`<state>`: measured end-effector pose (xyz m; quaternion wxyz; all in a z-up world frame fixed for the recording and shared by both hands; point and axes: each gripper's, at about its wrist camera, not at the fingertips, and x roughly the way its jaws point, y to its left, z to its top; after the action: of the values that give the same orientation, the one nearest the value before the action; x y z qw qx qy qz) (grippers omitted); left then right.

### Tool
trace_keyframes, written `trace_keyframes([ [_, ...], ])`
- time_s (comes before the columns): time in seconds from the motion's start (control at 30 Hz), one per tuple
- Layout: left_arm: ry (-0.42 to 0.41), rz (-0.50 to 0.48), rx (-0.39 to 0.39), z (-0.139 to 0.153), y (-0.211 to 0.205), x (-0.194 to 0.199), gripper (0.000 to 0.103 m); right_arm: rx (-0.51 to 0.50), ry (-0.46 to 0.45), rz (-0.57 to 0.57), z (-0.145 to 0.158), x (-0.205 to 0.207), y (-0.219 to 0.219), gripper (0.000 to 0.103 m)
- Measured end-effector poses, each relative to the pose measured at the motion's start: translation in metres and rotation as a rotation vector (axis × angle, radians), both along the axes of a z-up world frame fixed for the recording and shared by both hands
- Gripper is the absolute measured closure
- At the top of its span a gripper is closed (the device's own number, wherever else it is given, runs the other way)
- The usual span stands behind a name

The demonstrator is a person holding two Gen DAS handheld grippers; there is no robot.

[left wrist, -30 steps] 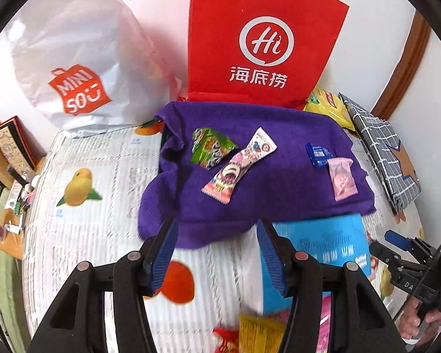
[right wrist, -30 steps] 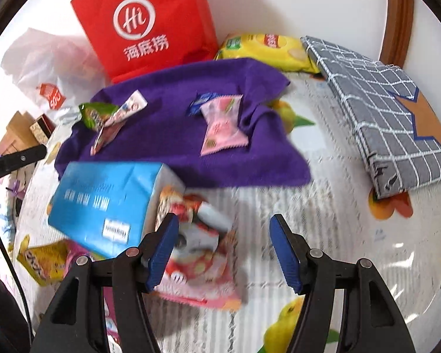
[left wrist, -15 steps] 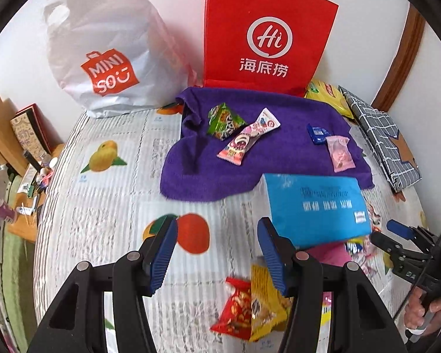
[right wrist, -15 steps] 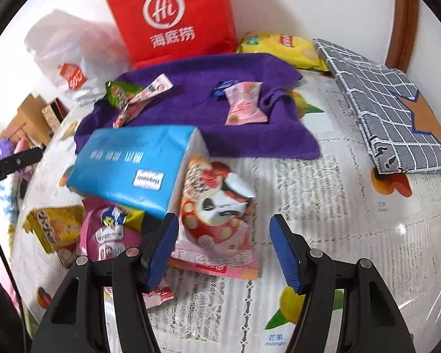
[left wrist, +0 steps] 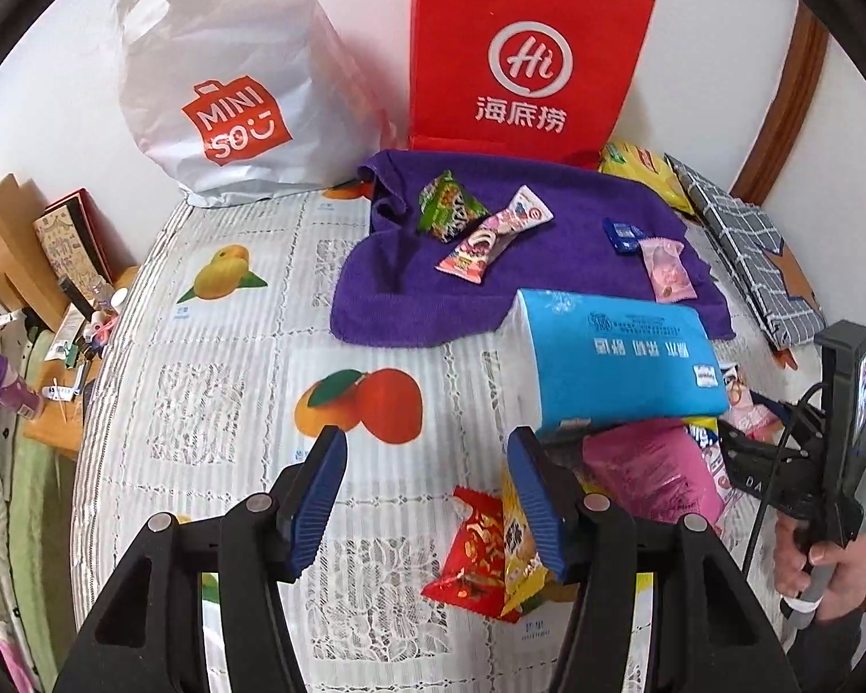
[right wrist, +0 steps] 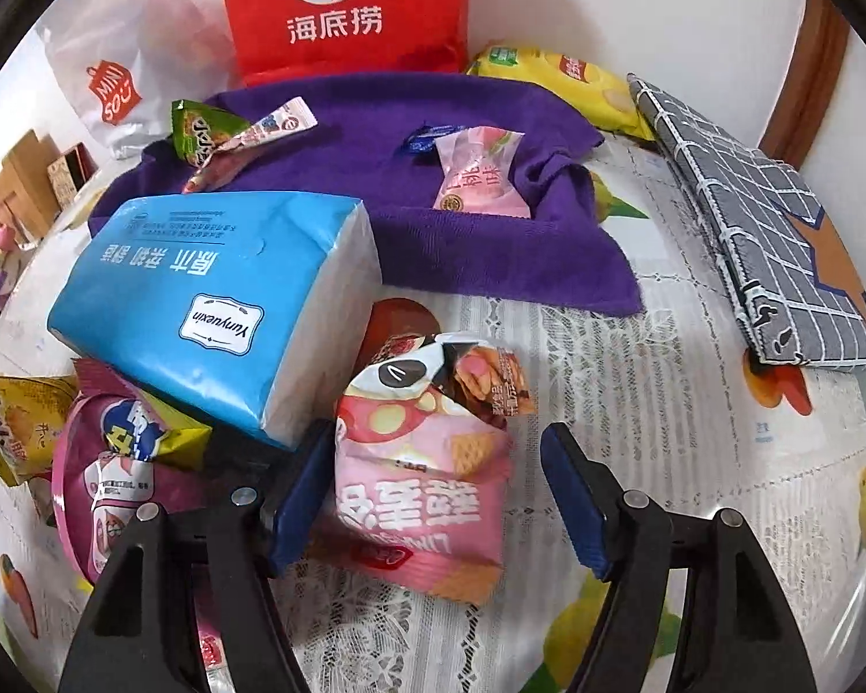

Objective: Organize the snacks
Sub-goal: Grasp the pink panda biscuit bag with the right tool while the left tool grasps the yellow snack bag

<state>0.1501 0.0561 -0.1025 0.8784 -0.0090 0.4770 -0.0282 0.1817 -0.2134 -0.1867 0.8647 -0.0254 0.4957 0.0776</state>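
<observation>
Pink biscuit packet (right wrist: 427, 462) lying on the fruit-print tablecloth (right wrist: 635, 381), straddled by the right gripper (right wrist: 433, 491): jaws apart and just widened, left pad beside the packet's edge, right pad well clear, nothing clamped. Compared with a second ago, packet much closer and lower in the right wrist view, filling the gap between the fingers. Likely the start of a pick, with the jaws opened to take the packet's width; closing not yet begun.

Just left of the packet, blue tissue pack (right wrist: 213, 300) tilted, propped on a heap of snacks: magenta pouch (right wrist: 109, 479) and yellow packet (right wrist: 17, 421). Behind, purple towel (right wrist: 375, 185) holding four sorted sweets: green packet (right wrist: 202, 130), long twisted wrapper (right wrist: 260, 136), small blue candy (right wrist: 427, 136), pink peach candy (right wrist: 476, 176). Probably the sorting place, so most of the heap still to go.

Left gripper (left wrist: 427, 496) also apart and empty, hanging over bare cloth beside a red packet (left wrist: 473, 548); scene farther off than a second ago, towel no longer under the fingers. Right gripper's handle and the hand (left wrist: 820, 572) gripping it at the right edge.

Hard to tell: what lies under the tissue pack, the print on the crumpled packet top, whether the left pad actually touches the packet. Red paper bag (right wrist: 346, 6) and white Miniso bag (left wrist: 219, 86) cut off at the top; contents unseen. Yellow crisp bag (right wrist: 560, 86) half behind the towel.
</observation>
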Motion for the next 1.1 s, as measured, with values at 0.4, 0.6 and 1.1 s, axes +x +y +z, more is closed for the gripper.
trace_keyframes([
  [0.4, 0.021, -0.104, -0.030, -0.017, -0.027, -0.010, 0.043, -0.012, -0.039, -0.071, 0.018, -0.023, -0.026, 0.054],
  [0.6, 0.041, -0.144, -0.016, -0.026, -0.041, -0.013, 0.043, -0.008, -0.062, -0.112, 0.030, -0.030, -0.036, 0.054],
  [1.1, 0.109, -0.178, -0.008, -0.046, -0.059, -0.009, 0.064, -0.013, -0.132, -0.158, 0.065, -0.039, -0.049, 0.054],
])
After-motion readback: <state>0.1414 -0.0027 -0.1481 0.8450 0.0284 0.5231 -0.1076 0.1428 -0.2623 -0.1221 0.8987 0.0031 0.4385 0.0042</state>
